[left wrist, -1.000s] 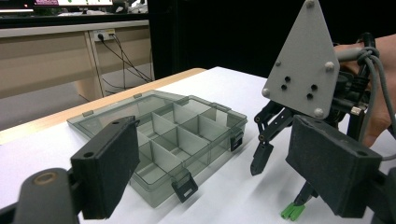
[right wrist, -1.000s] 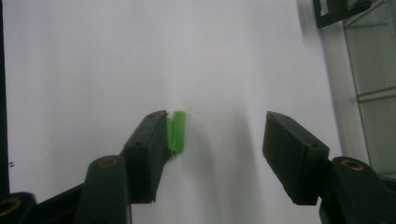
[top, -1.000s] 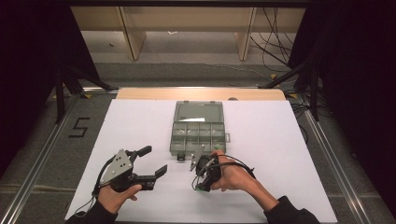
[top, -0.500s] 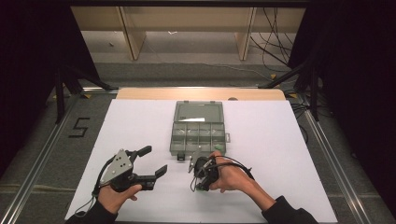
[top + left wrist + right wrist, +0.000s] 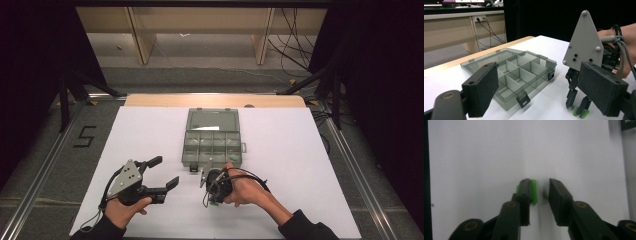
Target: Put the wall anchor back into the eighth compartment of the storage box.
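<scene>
A small green plastic piece (image 5: 533,192) lies on the white table between the jaws of my right gripper (image 5: 539,182). It touches the left jaw, and a gap separates it from the right jaw. The right gripper (image 5: 210,197) points straight down at the table, just in front of a clear grey compartment box (image 5: 212,146) whose lid (image 5: 212,120) lies open behind it. The left gripper view also shows the right gripper (image 5: 577,106) tip-down on the green piece (image 5: 581,113). My left gripper (image 5: 165,171) hovers to the left, open and empty, aimed toward the box (image 5: 524,75).
White paper covers the table (image 5: 300,150), with a wooden strip (image 5: 150,100) along its far edge. Box latches (image 5: 523,100) stick out toward the grippers. Metal rails (image 5: 45,165) flank the table, and a "5" mark (image 5: 85,136) is on the floor at left.
The right hand has edged slightly left and toward the table. The left gripper has stayed in place.
</scene>
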Motion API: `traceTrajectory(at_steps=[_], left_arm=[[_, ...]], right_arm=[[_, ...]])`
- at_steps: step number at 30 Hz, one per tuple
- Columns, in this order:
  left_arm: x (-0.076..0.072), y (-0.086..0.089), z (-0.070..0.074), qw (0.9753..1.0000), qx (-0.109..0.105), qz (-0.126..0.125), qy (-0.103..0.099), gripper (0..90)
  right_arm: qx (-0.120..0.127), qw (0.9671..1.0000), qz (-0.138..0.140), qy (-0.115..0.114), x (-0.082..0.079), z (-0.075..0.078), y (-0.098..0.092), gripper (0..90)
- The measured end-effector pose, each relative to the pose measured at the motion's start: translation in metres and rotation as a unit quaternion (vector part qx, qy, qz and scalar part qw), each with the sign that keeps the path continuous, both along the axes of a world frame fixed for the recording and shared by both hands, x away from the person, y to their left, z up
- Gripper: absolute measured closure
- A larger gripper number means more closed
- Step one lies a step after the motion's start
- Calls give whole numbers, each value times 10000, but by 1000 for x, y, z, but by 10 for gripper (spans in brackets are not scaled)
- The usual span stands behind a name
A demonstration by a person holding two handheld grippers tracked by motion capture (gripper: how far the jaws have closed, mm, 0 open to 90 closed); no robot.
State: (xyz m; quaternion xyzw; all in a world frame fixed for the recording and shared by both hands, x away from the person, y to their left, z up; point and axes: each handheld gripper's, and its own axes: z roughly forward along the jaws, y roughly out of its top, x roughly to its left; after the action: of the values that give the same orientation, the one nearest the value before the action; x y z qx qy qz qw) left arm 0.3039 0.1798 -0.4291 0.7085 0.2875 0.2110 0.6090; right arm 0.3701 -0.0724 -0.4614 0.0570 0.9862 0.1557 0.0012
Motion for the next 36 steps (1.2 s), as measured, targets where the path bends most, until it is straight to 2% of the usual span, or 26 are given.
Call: traceTrajectory(at_steps=[6, 15, 21, 29, 30, 32, 36], left_arm=[[0, 0, 0, 10000, 4, -1, -5, 161], [0, 0, 0, 10000, 5, -7, -11, 161], [0, 0, 0, 10000, 14, -11, -23, 161], [0, 0, 0, 10000, 32, -11, -16, 161], [0, 0, 0, 10000, 34, -14, -17, 161], [0, 0, 1, 10000, 12, -9, -24, 161], [0, 0, 1, 10000, 6, -22, -28, 162]], right_arm=[[-45, 10000, 80, 7, 0, 0, 1, 841], [-54, 10000, 31, 0, -1, 1, 2, 847], [94, 9999, -59, -42, 3, 6, -3, 850], [312, 9990, -280, -164, 13, 21, -16, 850], [300, 9991, -278, -124, 14, 24, -17, 850], [416, 9982, -363, -237, 17, 29, -21, 850], [556, 9968, -478, -315, 24, 38, -29, 850]])
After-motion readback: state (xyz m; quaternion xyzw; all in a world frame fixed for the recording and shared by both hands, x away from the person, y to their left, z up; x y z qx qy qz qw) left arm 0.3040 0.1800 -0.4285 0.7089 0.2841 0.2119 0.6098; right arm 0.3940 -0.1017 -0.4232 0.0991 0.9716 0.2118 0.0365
